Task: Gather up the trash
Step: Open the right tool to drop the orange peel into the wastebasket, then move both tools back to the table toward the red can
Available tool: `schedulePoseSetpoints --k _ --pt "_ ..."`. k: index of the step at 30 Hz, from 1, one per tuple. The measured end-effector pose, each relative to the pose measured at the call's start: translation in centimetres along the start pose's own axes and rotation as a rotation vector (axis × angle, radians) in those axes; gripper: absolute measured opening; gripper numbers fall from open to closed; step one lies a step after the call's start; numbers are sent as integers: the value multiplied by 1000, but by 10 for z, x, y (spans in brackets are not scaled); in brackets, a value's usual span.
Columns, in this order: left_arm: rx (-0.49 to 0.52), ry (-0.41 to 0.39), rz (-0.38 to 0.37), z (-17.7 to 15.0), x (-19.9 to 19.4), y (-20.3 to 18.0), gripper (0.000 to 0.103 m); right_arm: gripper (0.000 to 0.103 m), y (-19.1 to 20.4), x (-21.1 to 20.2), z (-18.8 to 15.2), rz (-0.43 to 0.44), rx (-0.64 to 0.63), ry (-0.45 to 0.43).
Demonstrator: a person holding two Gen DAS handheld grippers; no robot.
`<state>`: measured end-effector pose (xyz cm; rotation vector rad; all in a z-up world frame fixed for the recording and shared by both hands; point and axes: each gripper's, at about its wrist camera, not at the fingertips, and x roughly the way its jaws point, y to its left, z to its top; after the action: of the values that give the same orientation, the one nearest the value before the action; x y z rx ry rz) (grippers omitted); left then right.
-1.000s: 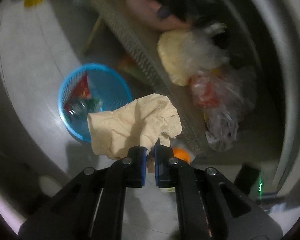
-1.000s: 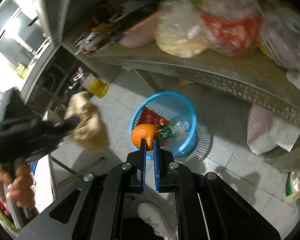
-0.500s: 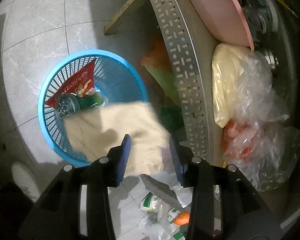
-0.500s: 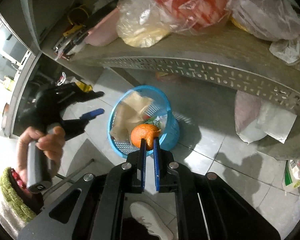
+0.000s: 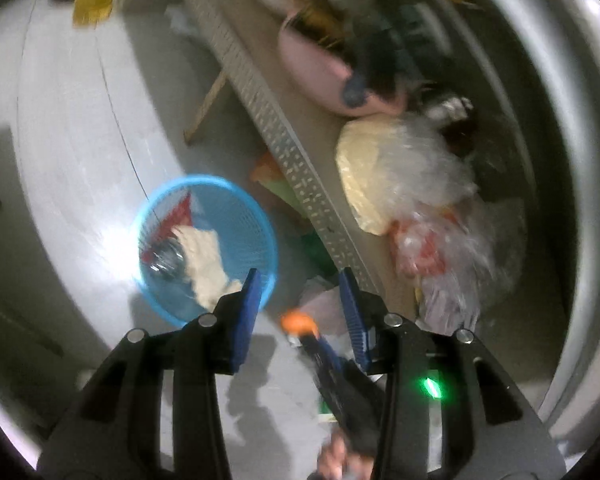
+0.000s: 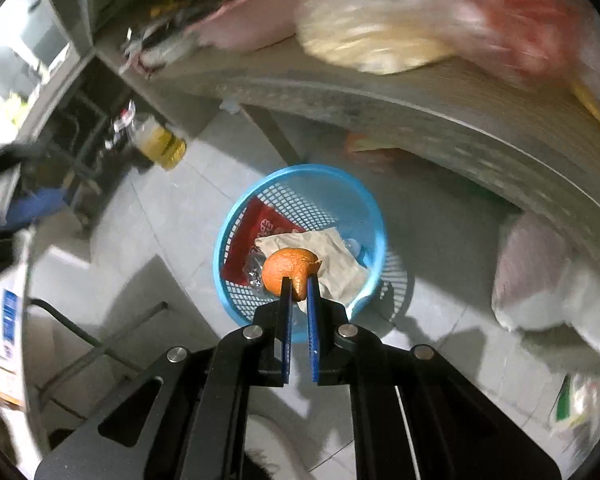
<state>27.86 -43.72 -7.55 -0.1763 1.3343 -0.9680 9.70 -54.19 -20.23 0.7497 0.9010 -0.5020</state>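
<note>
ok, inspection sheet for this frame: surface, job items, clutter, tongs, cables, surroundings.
surface: pale tiled floor; perforated metal shelf edge above it.
job's things: blue basket on the floor holds a red wrapper, crumpled brown paper and a clear bottle; orange peel held above it.
clutter: plastic bags and a pink basin on the shelf; more bags on the floor.
tongs: left tongs open, jaws just opened, nothing between them; right tongs shut on orange peel.
cables: dark cable by the floor.
surroundings: oil bottle, dim, blurred.
</note>
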Motion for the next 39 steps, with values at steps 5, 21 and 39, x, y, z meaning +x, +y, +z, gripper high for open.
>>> schedulePoseSetpoints --k 5,21,39 --pt "112 -88 24 -25 -76 -8 54 31 18 66 9 -191 -138 92" --pt "215 -313 126 -137 -217 26 71 44 22 -53 -29 -173 -132 -72" --pt "144 -526 269 -238 -317 98 77 96 147 -179 -92 -180 -378 -233"
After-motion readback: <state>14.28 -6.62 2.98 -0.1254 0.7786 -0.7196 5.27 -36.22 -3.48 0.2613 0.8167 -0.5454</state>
